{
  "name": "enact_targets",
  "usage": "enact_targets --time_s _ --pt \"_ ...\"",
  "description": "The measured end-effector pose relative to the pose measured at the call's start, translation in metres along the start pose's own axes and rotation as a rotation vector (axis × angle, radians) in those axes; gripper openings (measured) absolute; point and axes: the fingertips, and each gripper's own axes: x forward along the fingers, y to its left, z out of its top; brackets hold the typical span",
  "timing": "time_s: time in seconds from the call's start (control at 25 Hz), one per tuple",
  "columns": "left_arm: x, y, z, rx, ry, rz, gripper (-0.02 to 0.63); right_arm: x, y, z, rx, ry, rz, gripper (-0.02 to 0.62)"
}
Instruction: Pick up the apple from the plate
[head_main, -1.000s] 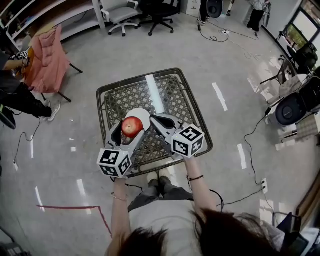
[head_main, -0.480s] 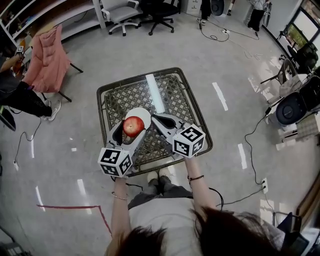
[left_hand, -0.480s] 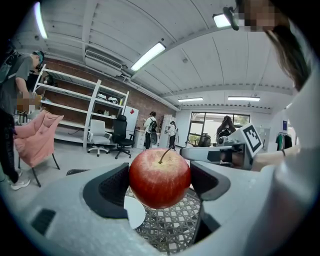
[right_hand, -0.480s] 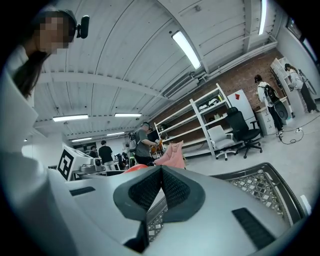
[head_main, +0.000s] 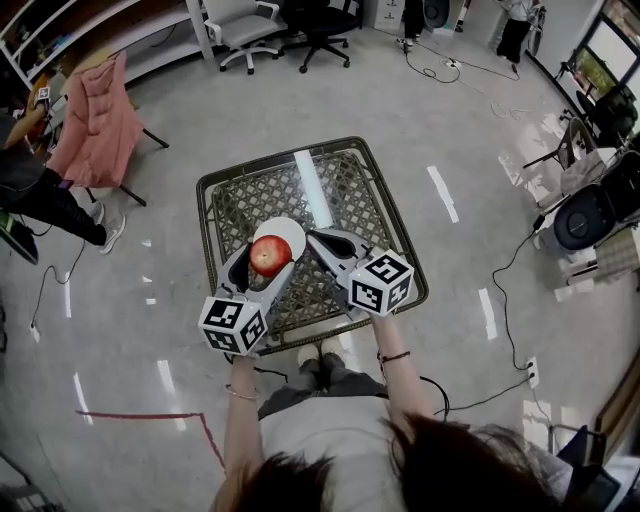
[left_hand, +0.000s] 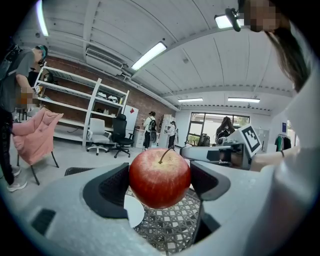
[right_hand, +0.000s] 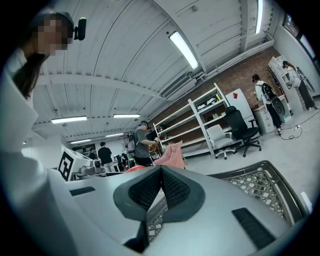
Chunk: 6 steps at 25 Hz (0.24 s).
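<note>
A red apple (head_main: 268, 255) (left_hand: 160, 177) is clamped between the jaws of my left gripper (head_main: 266, 258) (left_hand: 160, 185), held up above the white plate (head_main: 285, 230) (left_hand: 134, 210). The plate lies bare on the small woven-top table (head_main: 345, 190). My right gripper (head_main: 322, 240) (right_hand: 161, 192) hovers just to the right of the apple, its jaws pressed together with nothing between them. In the right gripper view a sliver of the apple (right_hand: 136, 169) shows past the left jaw.
A pink jacket hangs on a chair (head_main: 92, 118) to the far left, near a person (head_main: 30, 190). Office chairs (head_main: 240, 25) stand at the back, and cables run over the floor at the right (head_main: 505, 300). The table's metal rim (head_main: 415, 262) lies close under my right gripper.
The left gripper with the apple has shifted slightly up and to the right over the plate. The right gripper stays about where it was.
</note>
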Motion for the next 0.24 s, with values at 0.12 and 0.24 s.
enact_targets --time_s 0.12,0.24 --pt "-0.0007 0.0010 -0.0006 -0.001 0.000 0.001 0.393 0.0008 0.0004 -0.0003 0.003 0.000 0.000 0.009" --pt "-0.0010 0.0028 -0.0006 -0.003 -0.001 0.001 0.393 0.0025 0.0008 -0.0003 0.004 -0.002 0.000 0.009"
